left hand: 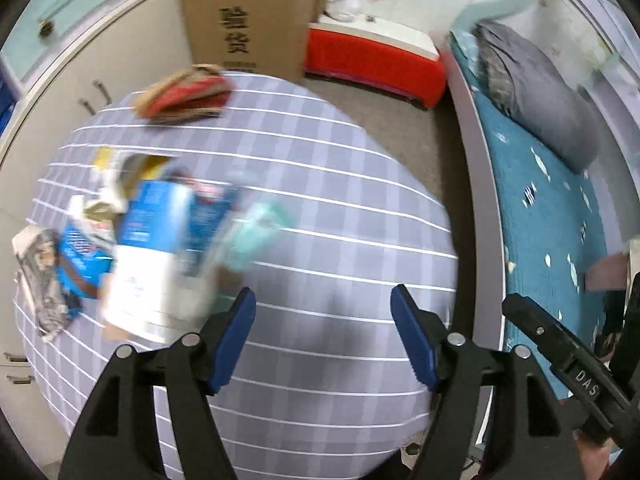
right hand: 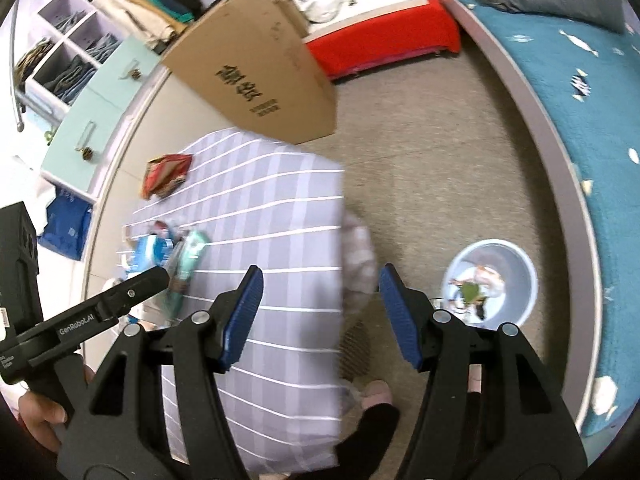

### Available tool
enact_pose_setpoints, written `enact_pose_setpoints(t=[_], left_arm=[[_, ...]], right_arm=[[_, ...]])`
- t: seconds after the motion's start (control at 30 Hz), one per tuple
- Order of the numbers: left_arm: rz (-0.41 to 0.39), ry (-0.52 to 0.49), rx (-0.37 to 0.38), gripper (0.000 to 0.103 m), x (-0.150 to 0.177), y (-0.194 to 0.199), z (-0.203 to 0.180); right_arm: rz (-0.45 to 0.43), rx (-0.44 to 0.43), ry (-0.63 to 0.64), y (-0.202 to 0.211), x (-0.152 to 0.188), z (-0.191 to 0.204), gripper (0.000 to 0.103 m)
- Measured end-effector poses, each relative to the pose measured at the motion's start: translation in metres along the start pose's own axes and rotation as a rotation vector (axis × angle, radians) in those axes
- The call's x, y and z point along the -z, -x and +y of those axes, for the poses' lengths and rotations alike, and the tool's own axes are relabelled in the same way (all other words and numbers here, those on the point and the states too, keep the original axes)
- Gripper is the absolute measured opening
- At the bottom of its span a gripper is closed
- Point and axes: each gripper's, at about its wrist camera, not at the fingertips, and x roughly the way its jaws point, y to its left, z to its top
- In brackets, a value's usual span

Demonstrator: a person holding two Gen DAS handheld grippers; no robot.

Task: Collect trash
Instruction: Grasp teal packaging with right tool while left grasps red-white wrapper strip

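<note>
On the grey-lilac checked tablecloth (left hand: pixel 320 208) lies a blurred heap of blue, white and teal packaging (left hand: pixel 160 232), with a crumpled red and tan wrapper (left hand: pixel 184 96) well apart from it, near the far edge. The left gripper (left hand: pixel 323 340) hangs over bare cloth just beside the heap, blue-padded jaws wide apart and empty; the right gripper (right hand: pixel 320 316) is likewise spread and empty. A pale blue round bin (right hand: pixel 491 282) holding scraps stands on the floor between table and teal bed (right hand: pixel 580 120).
</note>
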Motion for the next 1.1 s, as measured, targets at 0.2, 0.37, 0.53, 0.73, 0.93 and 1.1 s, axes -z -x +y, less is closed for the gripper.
enact_pose_setpoints(t=[0.2,0.37,0.53,0.73,0.93,1.1], left_arm=[[-0.043,0.032,-0.01,0.068,-0.017,0.019,0.068],[-0.057,0.056,0.003,0.068,-0.031,0.025,0.111],[-0.055,0.039,0.017,0.068,-0.045,0.018,0.122],[-0.036,0.024,0.056,0.067,-0.054,0.005,0.122],[-0.003,0.026,0.093,0.062,-0.063,-0.007,0.124],[0.017,0.022,0.115,0.061,-0.071,-0.012,0.119]], right_arm=[[0.011,-0.058,0.018,-0.039,-0.001,0.067,0.06],[0.06,-0.095,0.039,-0.082,-0.006,0.117,0.06],[0.107,-0.099,0.038,-0.121,-0.012,0.145,0.06],[0.127,-0.097,0.035,-0.147,-0.022,0.159,0.053],[0.171,-0.125,0.05,-0.167,-0.028,0.162,0.034],[0.161,-0.172,0.061,-0.161,-0.032,0.157,0.011]])
